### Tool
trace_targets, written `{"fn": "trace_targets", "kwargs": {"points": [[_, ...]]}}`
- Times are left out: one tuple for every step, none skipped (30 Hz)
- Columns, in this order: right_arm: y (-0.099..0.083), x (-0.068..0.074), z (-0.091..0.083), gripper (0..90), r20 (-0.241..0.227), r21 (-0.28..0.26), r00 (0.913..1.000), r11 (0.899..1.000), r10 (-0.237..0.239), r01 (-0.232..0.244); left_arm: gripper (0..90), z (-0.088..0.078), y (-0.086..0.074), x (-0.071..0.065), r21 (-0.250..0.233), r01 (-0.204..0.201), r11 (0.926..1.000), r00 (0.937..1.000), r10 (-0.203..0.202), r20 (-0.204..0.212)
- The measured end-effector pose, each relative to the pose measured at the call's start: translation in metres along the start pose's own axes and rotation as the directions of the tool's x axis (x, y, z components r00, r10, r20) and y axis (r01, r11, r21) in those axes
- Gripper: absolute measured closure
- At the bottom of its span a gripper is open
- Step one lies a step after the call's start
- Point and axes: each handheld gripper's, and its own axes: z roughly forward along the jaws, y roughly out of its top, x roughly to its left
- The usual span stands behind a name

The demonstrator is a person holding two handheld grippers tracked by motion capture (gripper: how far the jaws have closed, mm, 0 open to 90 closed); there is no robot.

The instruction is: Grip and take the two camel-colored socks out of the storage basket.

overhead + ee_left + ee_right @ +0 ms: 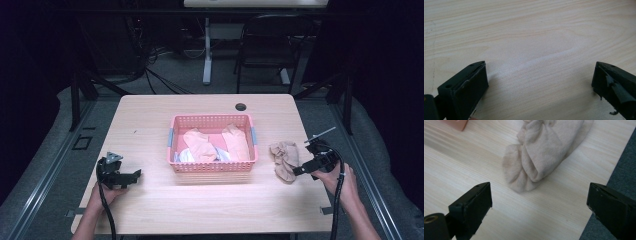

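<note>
At the near right of the pink basket [212,167], I hold the right gripper [299,171] with its jaws wide apart and nothing between them, aimed at the beige sock [544,152] that lies bunched on the bare table [150,205], just right of the basket and apart from its wall. To the basket's near left, the left gripper [134,175] rests low over the wood, jaws likewise spread and empty. As I judge it, the step in hand is picking up this sock for the basket, and doing it well means bringing the open jaws down over the thick folded hump rather than the thin flared edge nearest me, so the pads bite several layers at once. I would close fully before lifting, then raise the sock high enough to clear the basket's right rim, since a trailing toe could snag the lattice. Farther off, inside the basket, two peach socks [200,145] already lie over a pale cloth [185,156], leaving room at the near side.
</note>
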Motion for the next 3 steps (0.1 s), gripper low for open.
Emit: {"fn": "trace_targets", "kwargs": {"points": [[0.0004,-0.0016,0.0032,5.9,-0.001,0.006,1.0,1.0,-0.003,0.003,0.1,0.0,0.0,0.0,0.0,0.0,1.0,1.0,0.0,0.0],[0.001,-0.0028,0.0054,6.5,0.002,0.008,1.0,1.0,-0.004,0.004,0.1,0.0,0.0,0.0,0.0,0.0,1.0,1.0,0.0,0.0],[0.0017,-0.0039,0.0073,7.4,0.005,0.001,1.0,1.0,-0.002,0.002,0.1,0.0,0.0,0.0001,0.001,0.0,1.0,1.0,0.0,0.0]]}}
